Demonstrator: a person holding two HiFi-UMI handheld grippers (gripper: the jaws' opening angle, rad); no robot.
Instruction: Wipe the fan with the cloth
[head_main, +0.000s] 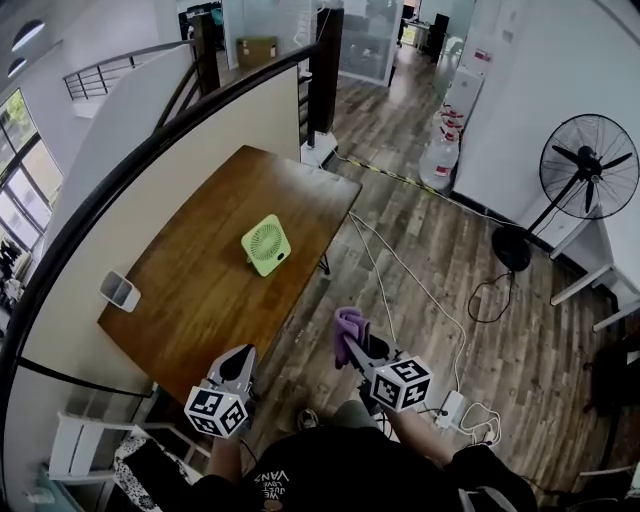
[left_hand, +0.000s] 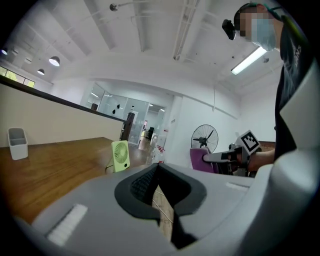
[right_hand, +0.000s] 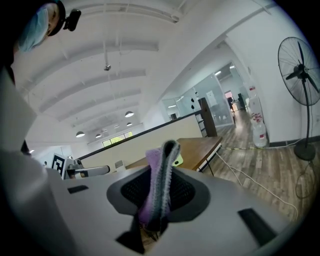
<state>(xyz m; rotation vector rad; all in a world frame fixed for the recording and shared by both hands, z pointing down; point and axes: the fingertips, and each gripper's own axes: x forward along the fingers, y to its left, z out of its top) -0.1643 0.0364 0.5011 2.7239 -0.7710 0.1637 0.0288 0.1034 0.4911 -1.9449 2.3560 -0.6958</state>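
Observation:
A small light-green fan (head_main: 265, 244) stands upright on the brown wooden table (head_main: 190, 300). My left gripper (head_main: 240, 360) hovers at the table's near edge, shut with nothing between its jaws. In the left gripper view the fan (left_hand: 120, 155) stands ahead and to the left of my left gripper (left_hand: 159, 175). Off the table's near right side, over the floor, my right gripper (head_main: 350, 347) is shut on a purple cloth (head_main: 349, 323). In the right gripper view the folded cloth (right_hand: 161, 172) sticks up between the jaws and hides most of the fan (right_hand: 178, 160).
A white container (head_main: 118, 291) sits at the table's left edge. A tall black pedestal fan (head_main: 588, 165) stands at the right by the white wall. White cables (head_main: 420, 290) and a power strip (head_main: 450, 408) lie on the wood floor. A dark railing (head_main: 120, 175) runs behind the table.

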